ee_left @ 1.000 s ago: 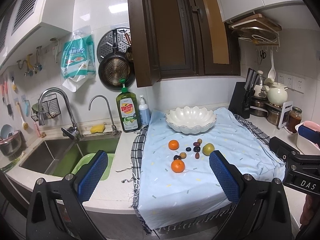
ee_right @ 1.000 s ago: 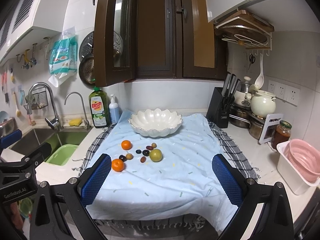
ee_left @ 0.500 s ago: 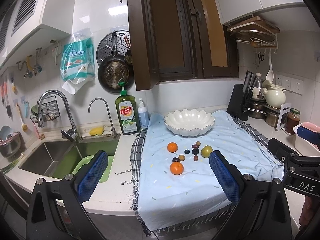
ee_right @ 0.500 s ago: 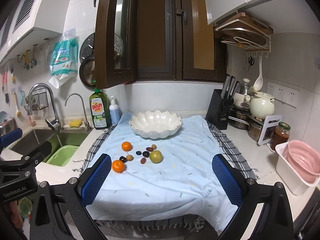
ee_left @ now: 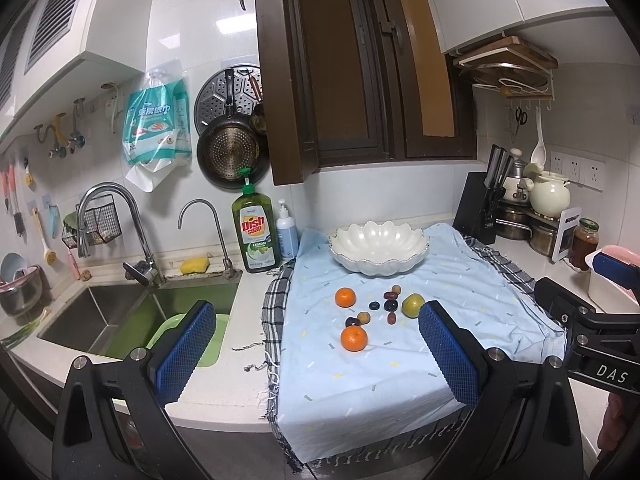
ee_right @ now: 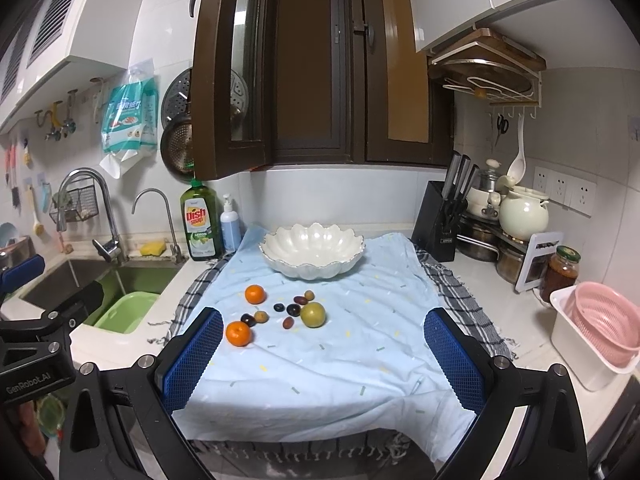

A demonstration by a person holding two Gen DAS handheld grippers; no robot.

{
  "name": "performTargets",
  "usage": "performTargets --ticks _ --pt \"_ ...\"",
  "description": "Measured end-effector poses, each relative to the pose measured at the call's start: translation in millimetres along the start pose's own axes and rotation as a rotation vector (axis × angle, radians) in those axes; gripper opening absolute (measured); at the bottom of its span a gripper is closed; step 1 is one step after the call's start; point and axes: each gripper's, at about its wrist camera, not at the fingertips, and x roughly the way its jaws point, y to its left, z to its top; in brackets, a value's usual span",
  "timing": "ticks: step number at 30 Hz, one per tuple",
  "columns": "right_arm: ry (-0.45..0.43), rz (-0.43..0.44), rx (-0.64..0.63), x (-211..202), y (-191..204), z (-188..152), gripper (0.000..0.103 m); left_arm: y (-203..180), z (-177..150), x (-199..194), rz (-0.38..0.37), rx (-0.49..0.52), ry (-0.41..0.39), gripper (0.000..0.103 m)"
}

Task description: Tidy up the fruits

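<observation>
Fruits (ee_right: 280,312), two tangerines, a green one and small dark ones, all lie on the blue cloth (ee_right: 340,360) near the empty white bowl (ee_right: 312,252), both grippers (ee_left: 316,354) (ee_right: 322,360) spread wide, nothing gathered yet.

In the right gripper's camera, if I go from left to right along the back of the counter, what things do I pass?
Tall faucet → yellow sponge → green dish soap bottle → blue pump bottle → white scalloped bowl → black knife block → cream teapot → red-brown jar → pink basket.
</observation>
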Motion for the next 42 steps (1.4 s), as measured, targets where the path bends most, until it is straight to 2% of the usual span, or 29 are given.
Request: performTargets --ticks 10,16,20,30,34,36,42 --pt "0.004 -0.006 -0.001 0 1 -2 0.102 5 -1 11 -0.003 0.005 0.027 0.103" --pt "0.049 -0.006 0.004 25 1 -3 0.102 2 -5 39 -0.046 -0.003 0.069 0.103" --pt "0.079 0.004 0.002 55 -2 -5 0.102 -2 -9 66 -0.061 -0.026 0.083 0.103" --pt "0.115 0.121 -0.071 158 -11 -3 0.102 -24 -10 150 -0.005 -0.031 0.13 0.102" --pt "0.143 0.178 -0.093 202 -15 -2 0.101 -31 -15 185 0.015 -0.078 0.185 0.098" --pt "0.158 0.208 -0.094 223 -18 -3 0.098 -36 -21 200 0.044 -0.091 0.214 0.096" --pt "0.221 0.279 -0.13 275 -19 -18 0.093 -46 -44 241 0.085 -0.122 0.316 0.084"
